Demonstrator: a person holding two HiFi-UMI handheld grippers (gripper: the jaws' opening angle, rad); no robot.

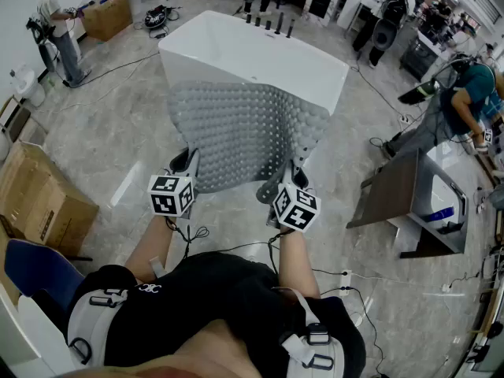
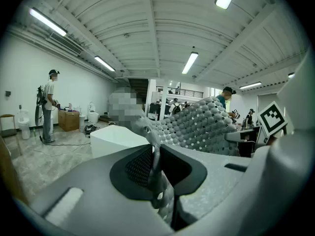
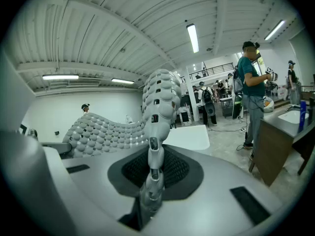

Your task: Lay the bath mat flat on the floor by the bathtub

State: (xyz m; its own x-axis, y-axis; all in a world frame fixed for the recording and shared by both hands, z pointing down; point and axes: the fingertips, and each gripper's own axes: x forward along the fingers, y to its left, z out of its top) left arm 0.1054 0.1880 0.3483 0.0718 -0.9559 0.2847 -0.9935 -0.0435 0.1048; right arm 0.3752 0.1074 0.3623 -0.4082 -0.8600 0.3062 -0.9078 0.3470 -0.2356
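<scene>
While the grey bath mat (image 1: 244,132) hangs in the air in front of the white bathtub (image 1: 252,50), each gripper pinches one near edge. Left gripper (image 1: 186,164) jaws clamp nearly together on its left edge. Right gripper (image 1: 290,178) jaws clamp likewise on its right edge.

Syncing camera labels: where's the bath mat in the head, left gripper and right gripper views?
Head view: bath mat at centre, held up in front of the bathtub.
Left gripper view: centre-right, edge clamped in the left gripper's jaws.
Right gripper view: centre-left, edge clamped in the right gripper's jaws.
Shared landmark: the white bathtub, behind the bath mat in all three views.
</scene>
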